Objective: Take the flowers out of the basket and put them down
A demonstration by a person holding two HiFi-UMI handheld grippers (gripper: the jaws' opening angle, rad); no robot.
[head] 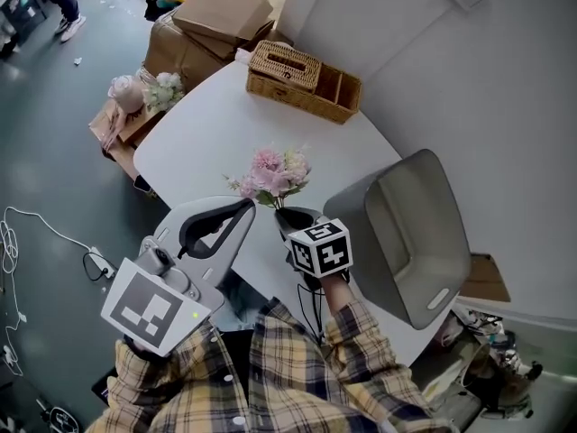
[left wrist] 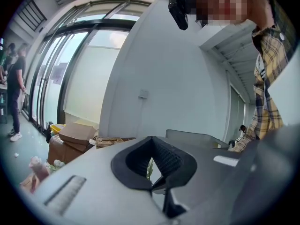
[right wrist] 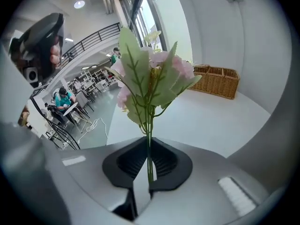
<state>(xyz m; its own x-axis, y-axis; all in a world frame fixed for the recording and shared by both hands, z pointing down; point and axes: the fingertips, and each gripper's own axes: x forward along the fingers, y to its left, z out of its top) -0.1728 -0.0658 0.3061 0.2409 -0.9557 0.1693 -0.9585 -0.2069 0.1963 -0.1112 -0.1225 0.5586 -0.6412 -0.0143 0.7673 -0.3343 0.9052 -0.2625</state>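
A bunch of pink artificial flowers [head: 270,174] with green leaves is held just above the white table [head: 203,138]. My right gripper [head: 290,216] is shut on its thin green stems. In the right gripper view the flowers [right wrist: 151,71] rise from between the pads of that gripper [right wrist: 149,172]. A grey basket [head: 433,242] lies tilted on the table's right, its opening facing left. My left gripper [head: 245,207] hovers at the table's near edge, left of the flowers, shut on nothing. In its own view the left gripper [left wrist: 152,184] has its tips together.
A wicker tray [head: 305,81] stands at the table's far side. Cardboard boxes [head: 207,25] and another bunch of flowers [head: 142,93] sit on the floor beyond the table's left edge. Cables [head: 18,242] lie on the floor at left. A white wall runs along the right.
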